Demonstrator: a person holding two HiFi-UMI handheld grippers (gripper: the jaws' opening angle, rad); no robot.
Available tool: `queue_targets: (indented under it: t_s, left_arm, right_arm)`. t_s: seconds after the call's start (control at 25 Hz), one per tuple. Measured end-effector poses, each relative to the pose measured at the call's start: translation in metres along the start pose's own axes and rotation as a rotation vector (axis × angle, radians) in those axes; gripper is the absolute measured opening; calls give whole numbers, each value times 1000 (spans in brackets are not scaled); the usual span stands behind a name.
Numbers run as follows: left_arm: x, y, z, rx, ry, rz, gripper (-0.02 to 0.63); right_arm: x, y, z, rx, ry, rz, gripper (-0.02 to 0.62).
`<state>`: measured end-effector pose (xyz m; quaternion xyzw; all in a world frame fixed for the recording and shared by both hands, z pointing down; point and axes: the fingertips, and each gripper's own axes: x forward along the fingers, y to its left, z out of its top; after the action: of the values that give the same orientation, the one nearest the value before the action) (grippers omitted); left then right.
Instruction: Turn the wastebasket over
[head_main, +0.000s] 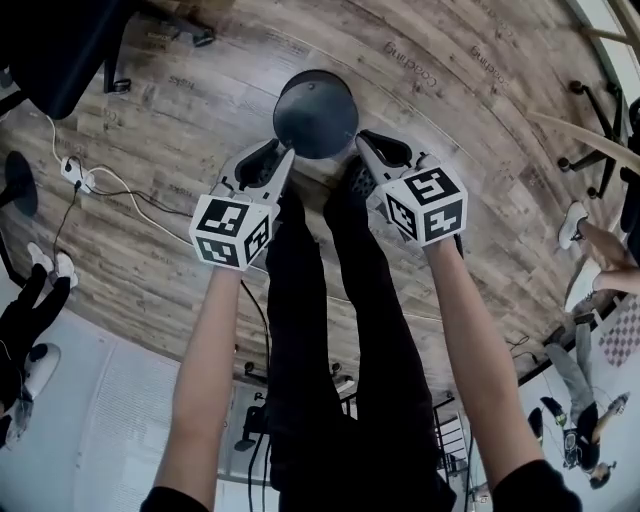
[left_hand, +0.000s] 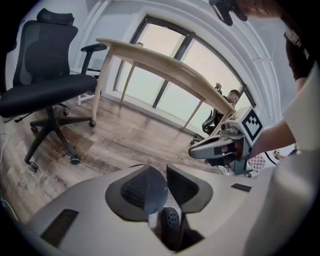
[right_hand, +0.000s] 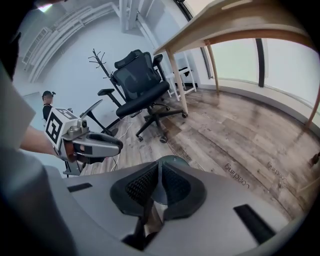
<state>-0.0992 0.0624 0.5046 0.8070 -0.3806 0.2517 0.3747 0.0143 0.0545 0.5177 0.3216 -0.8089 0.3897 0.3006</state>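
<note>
The dark grey wastebasket stands on the wooden floor just ahead of the person's feet, between both grippers. My left gripper reaches its left side. In the left gripper view the basket's thin wall lies against one pad, with a gap to the other, so the left gripper is open. My right gripper is at the basket's right side. The right gripper view shows that gripper shut on the thin wall, with the basket's rim showing beyond the pads.
A black office chair and a wooden desk stand further off. A white cable with a plug lies on the floor at the left. The person's legs are directly behind the basket. Other people stand at the right.
</note>
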Motion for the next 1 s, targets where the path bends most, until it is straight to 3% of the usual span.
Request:
queue_targets:
  t_s: [0.28,0.32,0.4,0.56,0.88,1.0]
  left_arm:
    - [33,38,-35,23,93,-23,156]
    - [38,44,-40,26,105,-25,163]
    - [48,54,-49,23,120,-22,173]
    - [73,70,-63,18,152,-21,224]
    - [114,97,-85,18,300,-79,316]
    - [127,99,-93,58,359,-113,347]
  right_arm:
    - [44,-22,-23,70,26,-19,42]
    - [50,-25,-27,79,35,-20,68]
    - [58,-30,-39,98,57,-27,198]
    - [69,-51,-62,133,83,-67,268]
    - [109,-67,-81,119,142,-58,317]
    - [124,-74,-78,130,143,-56,325]
